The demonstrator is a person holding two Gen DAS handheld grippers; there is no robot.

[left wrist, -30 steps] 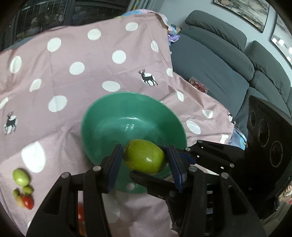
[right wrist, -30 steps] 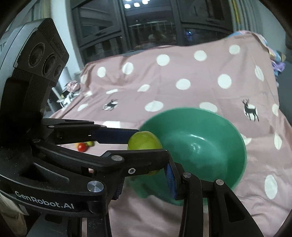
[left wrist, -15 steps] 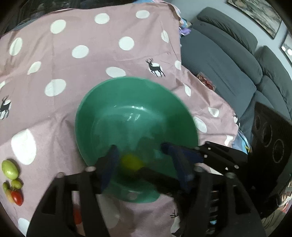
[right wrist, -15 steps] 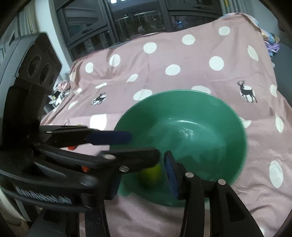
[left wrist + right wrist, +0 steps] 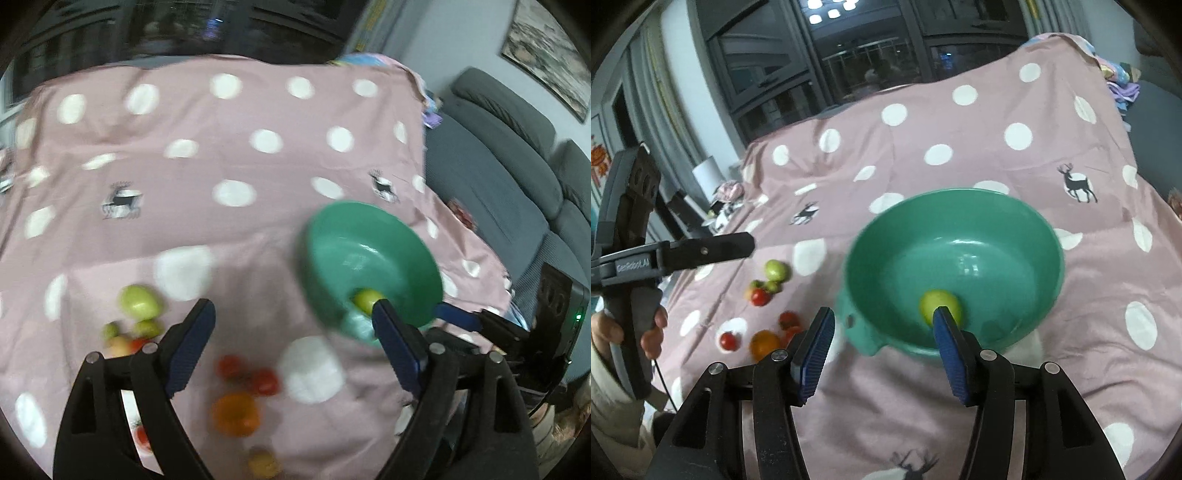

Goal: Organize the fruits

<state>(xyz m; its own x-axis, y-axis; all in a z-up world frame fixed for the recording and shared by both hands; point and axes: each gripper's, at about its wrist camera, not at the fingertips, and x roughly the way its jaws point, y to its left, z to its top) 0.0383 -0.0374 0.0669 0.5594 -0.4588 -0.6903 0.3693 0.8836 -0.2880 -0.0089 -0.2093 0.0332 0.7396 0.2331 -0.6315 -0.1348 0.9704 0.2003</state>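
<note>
- Surface: pink cloth (image 5: 997, 110) with white dots and deer prints, draped over a raised surface. Dark windows (image 5: 849, 55) behind it; grey sofa (image 5: 509, 177) along the cloth's right edge, with a framed picture (image 5: 546, 55) on the wall above it.
- Green bowl (image 5: 1049, 236) sits on the cloth, one tab handle facing the right wrist camera.
- Loose fruit lies on the cloth left of the bowl: a large green fruit (image 5: 775, 270) with small green and red ones beside it; nearer the cameras, red tomatoes (image 5: 788, 319) and an orange fruit (image 5: 764, 343). Left wrist view is motion-blurred.
- One green fruit (image 5: 940, 306) rests inside the bowl, on the bottom near the front wall, touched by neither gripper.
- Right gripper (image 5: 882, 343): jaws spread wide, empty; the right fingertip overlaps the fruit in the bowl in view.
- Left gripper (image 5: 291, 332): jaws spread wide, empty, above the cloth between the loose fruit and the bowl; bowl fruit just past its right fingertip.
</note>
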